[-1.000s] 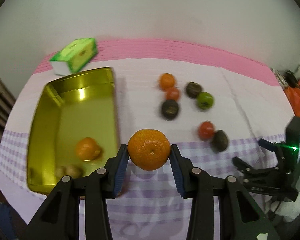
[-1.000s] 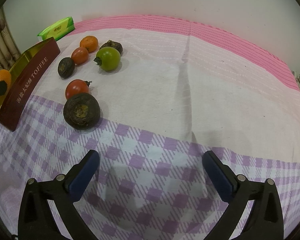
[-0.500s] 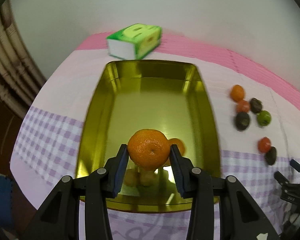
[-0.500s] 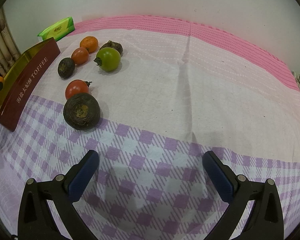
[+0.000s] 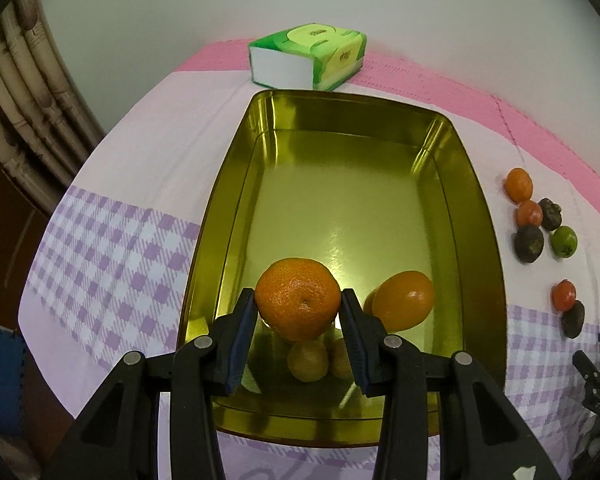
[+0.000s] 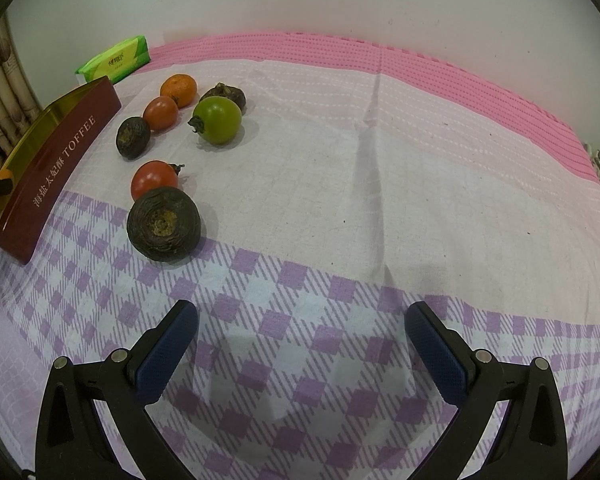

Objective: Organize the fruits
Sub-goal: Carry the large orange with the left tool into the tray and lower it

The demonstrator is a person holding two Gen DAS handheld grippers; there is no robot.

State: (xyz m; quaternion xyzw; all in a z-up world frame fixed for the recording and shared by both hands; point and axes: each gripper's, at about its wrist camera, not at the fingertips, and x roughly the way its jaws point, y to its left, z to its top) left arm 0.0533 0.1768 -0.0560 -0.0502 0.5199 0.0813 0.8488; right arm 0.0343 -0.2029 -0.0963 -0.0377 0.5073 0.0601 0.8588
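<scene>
My left gripper point(image 5: 299, 307) is shut on an orange mandarin point(image 5: 299, 303) and holds it above the near end of the gold tin tray point(image 5: 356, 160). In the tray lies another orange fruit point(image 5: 405, 300), with small yellowish fruits point(image 5: 308, 362) under the held mandarin. Right of the tray several loose fruits lie on the cloth: a small orange point(image 6: 179, 90), red tomatoes point(image 6: 154, 179), a green tomato point(image 6: 217, 120) and dark wrinkled fruits point(image 6: 164, 224). My right gripper point(image 6: 302, 346) stands open over the checked cloth, nothing between its fingers.
A green tissue pack point(image 5: 308, 62) lies behind the tray by the wall. The tray's maroon side point(image 6: 56, 168) reads TOFFEE. The cloth has a pink band point(image 6: 380, 60) at the back. Bamboo-like poles point(image 5: 24, 92) stand beyond the table's left edge.
My left gripper carried the mandarin leftward from the cloth to over the tray and sank a little. The right gripper stayed still.
</scene>
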